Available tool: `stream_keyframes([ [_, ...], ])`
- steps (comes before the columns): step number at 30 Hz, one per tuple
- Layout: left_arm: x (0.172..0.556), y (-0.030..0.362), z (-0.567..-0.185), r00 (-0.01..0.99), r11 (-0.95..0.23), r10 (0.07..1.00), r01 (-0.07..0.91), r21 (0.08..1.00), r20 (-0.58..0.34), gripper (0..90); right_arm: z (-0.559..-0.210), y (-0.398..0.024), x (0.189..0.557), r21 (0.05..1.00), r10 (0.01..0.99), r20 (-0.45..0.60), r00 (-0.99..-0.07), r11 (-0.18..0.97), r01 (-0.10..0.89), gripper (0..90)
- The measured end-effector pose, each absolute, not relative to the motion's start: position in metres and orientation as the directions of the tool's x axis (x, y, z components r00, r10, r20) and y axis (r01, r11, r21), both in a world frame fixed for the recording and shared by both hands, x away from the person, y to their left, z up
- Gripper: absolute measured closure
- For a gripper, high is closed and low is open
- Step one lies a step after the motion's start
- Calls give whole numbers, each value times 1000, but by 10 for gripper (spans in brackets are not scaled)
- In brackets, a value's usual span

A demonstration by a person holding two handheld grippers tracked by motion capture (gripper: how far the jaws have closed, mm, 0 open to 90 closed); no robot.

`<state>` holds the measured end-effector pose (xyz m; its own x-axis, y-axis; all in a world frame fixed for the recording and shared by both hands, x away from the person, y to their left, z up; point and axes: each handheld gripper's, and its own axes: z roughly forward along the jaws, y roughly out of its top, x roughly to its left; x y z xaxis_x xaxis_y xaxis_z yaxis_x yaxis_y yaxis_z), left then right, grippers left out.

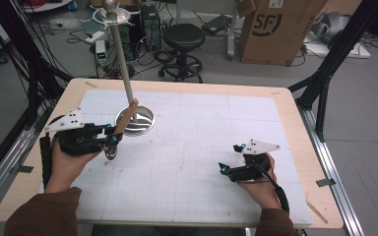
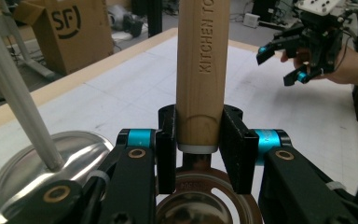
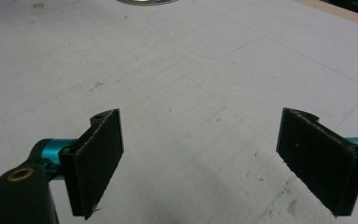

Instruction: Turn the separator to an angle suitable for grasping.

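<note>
At the table's left, the left gripper (image 2: 198, 149) was clenched on the wooden handle (image 2: 201, 70) of a kitchen tool just above its metal head (image 2: 200, 205), beside the stand's base (image 2: 42, 172). That low hold probably suited a stiff, light, head-heavy, smooth utensil. The right gripper (image 3: 214, 163) hung released over the mat (image 3: 191, 79).
</note>
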<state>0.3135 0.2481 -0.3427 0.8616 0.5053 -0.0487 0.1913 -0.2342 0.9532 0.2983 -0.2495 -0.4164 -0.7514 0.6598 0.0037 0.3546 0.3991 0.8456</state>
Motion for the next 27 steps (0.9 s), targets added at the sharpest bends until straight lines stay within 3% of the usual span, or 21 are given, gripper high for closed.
stream_keyframes([
  [27, 315, 261, -326, 836, -134, 543, 180, 975, -80, 690, -411, -253, 298, 859, 669, 11, -743, 373, 349, 134],
])
